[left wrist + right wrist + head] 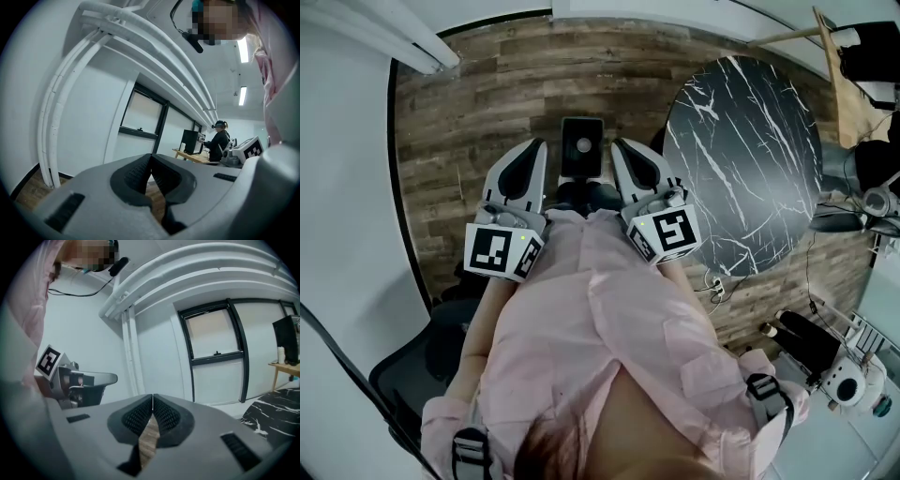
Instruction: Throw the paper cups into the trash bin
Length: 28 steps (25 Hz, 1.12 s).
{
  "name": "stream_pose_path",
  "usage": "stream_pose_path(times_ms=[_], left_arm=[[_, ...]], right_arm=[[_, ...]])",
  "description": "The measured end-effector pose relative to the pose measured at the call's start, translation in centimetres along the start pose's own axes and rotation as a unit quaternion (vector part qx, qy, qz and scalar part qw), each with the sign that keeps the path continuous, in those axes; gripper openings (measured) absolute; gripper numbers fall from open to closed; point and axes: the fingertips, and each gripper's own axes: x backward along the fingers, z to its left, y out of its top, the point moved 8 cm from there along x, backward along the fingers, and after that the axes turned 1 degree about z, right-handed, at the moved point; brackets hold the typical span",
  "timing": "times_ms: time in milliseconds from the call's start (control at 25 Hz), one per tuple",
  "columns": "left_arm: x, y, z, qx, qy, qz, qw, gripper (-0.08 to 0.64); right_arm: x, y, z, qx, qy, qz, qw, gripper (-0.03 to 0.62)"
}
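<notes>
No paper cup shows in any view. A small black box-shaped container, possibly the trash bin, stands on the wood floor straight ahead of me, with something pale and round showing in its top. I hold both grippers close to my body, pointing forward on either side of it. My left gripper is shut with nothing between its jaws. My right gripper is also shut and empty; only floor shows through the gap behind its pads.
A round black marble table stands to my right, its top bare. A white wall and pipes run along the left. A black chair is behind me on the left. Cameras and gear crowd the right. Another person works at a far desk.
</notes>
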Motion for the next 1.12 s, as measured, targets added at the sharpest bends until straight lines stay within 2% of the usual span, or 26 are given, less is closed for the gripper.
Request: stream_pose_path(times_ms=[160,400,1120], left_arm=[[-0.15,0.06,0.11,-0.007,-0.005,0.0,1.0,0.015],[-0.09,0.24,-0.26,-0.024,-0.013,0.003,0.9996,0.015],[0.25,-0.02,-0.3,-0.021,-0.014,0.004,0.9997,0.015]], right_arm=[[-0.63,-0.01,0.76,0.023,0.008,0.007,1.0,0.031],[-0.95,-0.12,0.77,0.016,0.002,0.015,1.0,0.031],[-0.85,-0.46,1.22,0.017,0.007,0.022,1.0,0.031]])
